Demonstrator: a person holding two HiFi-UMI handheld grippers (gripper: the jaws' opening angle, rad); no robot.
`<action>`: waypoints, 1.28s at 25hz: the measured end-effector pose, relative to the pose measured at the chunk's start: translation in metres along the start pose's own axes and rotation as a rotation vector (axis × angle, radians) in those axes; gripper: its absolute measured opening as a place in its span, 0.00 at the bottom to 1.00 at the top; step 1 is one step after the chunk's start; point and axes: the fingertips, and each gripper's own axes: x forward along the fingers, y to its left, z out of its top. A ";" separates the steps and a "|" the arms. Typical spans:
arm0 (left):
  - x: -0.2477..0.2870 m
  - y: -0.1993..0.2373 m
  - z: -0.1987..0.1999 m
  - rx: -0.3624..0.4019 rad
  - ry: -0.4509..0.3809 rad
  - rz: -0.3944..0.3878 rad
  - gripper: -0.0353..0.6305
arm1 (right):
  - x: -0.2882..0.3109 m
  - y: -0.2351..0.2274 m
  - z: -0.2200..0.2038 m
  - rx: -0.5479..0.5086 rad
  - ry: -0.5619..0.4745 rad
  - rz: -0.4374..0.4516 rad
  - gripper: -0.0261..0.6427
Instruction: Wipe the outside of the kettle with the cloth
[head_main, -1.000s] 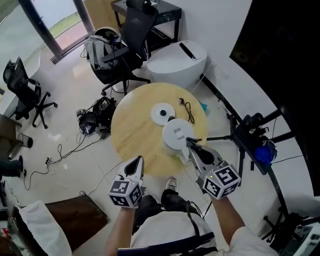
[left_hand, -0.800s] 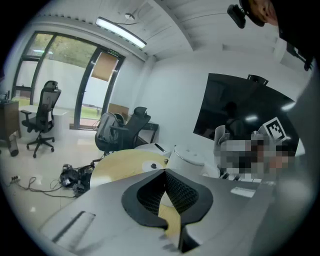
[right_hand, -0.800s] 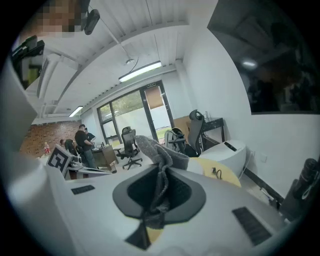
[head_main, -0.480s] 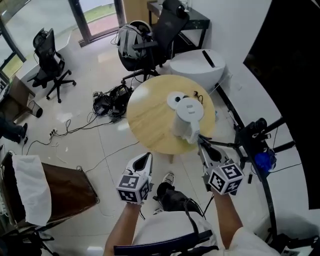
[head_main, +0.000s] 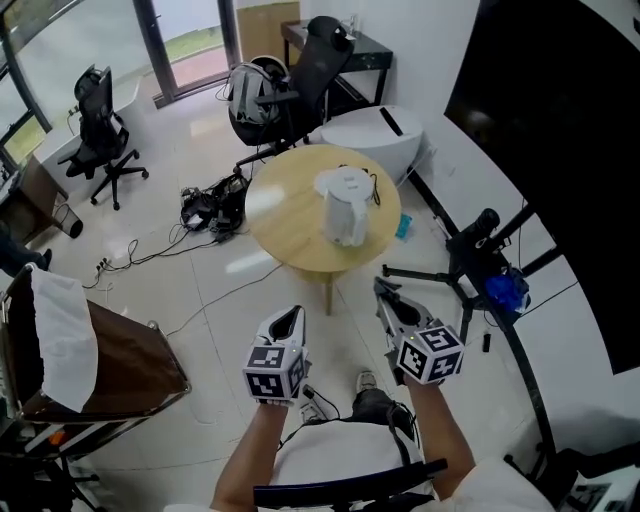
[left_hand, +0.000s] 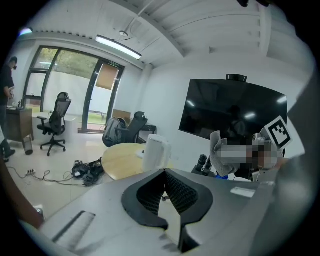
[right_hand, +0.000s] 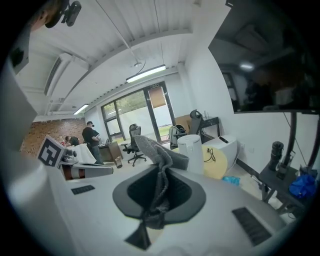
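The white kettle (head_main: 343, 208) stands upright on the round wooden table (head_main: 285, 225), well ahead of both grippers. My right gripper (head_main: 384, 291) hovers over the floor short of the table, shut on a grey cloth (right_hand: 159, 150) that sticks up between its jaws. My left gripper (head_main: 291, 314) is level with it on the left, shut with nothing in it. In the left gripper view (left_hand: 164, 186) the kettle (left_hand: 156, 152) shows far off beyond the jaws. The right gripper view (right_hand: 160, 192) has the kettle (right_hand: 191, 151) just right of the cloth.
A black cable (head_main: 375, 186) lies on the table behind the kettle. Beyond the table are a white rounded unit (head_main: 375, 135) and office chairs (head_main: 290, 80). A cable tangle (head_main: 210, 210) lies on the floor at left, a black tripod (head_main: 470, 250) stands at right, a brown seat (head_main: 130, 365) at lower left.
Both grippers have drawn back from the table. The right gripper was at the kettle a second ago; the kettle and table now lie far ahead. The cloth stays in the right jaws.
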 end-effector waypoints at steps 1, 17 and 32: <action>-0.003 -0.007 -0.003 -0.009 -0.003 0.002 0.05 | -0.007 -0.002 -0.004 0.008 0.005 0.002 0.08; -0.001 -0.106 -0.006 -0.002 -0.055 0.037 0.05 | -0.067 -0.031 -0.010 -0.027 0.011 0.104 0.08; 0.005 -0.119 0.000 0.021 -0.054 0.058 0.05 | -0.071 -0.046 -0.006 -0.003 0.000 0.124 0.08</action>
